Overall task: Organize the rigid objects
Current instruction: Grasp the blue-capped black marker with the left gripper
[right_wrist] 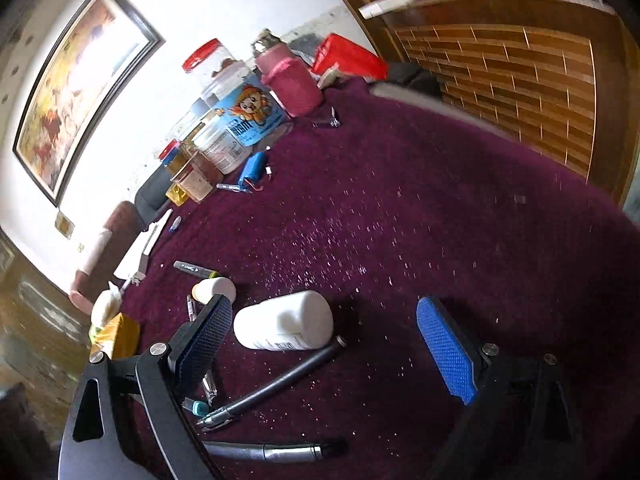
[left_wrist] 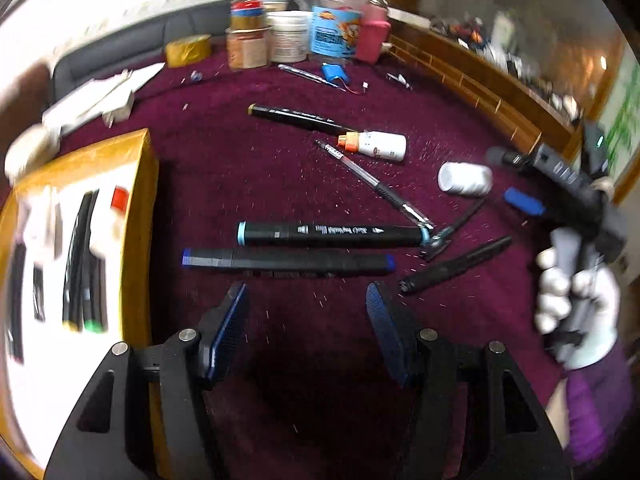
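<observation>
Left wrist cam: left gripper spread wide over bare purple cloth beside the yellow-rimmed box, blue-capped black marker just ahead; right gripper gapes too.

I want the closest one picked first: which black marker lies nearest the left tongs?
The blue-capped marker, lying just ahead of the open left tongs. The light-blue-capped marker lies behind it, the yellow-capped marker farthest.

Work surface: dark purple pile cloth, flecked with pale specks. White plastered wall carries a dark-framed yellow-toned painting. Slatted brown wooden panelling stands behind. Lighting bright, glaring on the wall.
</observation>
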Available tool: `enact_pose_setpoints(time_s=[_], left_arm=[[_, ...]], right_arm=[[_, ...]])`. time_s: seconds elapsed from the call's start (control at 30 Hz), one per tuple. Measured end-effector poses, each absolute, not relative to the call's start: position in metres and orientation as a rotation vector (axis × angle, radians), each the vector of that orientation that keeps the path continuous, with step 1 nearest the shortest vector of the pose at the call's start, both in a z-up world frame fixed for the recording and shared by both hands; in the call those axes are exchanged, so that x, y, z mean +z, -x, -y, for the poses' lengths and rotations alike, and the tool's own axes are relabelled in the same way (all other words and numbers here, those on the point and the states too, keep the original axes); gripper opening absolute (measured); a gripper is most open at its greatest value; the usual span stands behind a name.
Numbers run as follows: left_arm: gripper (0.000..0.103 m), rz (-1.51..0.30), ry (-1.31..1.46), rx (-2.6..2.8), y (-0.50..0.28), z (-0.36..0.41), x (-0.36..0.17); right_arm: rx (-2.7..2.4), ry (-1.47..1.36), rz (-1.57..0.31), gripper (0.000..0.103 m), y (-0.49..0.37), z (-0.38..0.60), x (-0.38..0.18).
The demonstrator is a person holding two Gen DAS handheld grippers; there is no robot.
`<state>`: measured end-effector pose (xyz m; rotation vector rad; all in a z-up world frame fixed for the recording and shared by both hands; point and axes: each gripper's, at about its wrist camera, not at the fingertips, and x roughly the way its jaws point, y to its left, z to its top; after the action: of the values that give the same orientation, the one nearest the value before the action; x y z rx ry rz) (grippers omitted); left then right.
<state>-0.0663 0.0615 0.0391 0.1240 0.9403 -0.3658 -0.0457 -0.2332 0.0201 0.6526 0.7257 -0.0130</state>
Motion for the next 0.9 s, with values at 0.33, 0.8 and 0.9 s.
enact_pose_setpoints(time_s=[0.33, 0.8, 0.9], left_arm=[[0.083, -1.049, -0.253, -0.481, 0.016, -0.042, 0.019], [0.014, -1.014, -0.320, -0.523, 0.085, -0.033, 0.020], [0.012, -0.979, -0.356, -0.497, 0.094, -0.022, 0.017]], right_arm=[[0.001, -0.662, -0.731, 0.091, 0.046, 0.235, 0.013], [-0.001, -0.661, -0.731, 0.091, 0.046, 0.237, 0.012], [-0.003, -0.659, -0.732, 0.091, 0.046, 0.236, 0.012]])
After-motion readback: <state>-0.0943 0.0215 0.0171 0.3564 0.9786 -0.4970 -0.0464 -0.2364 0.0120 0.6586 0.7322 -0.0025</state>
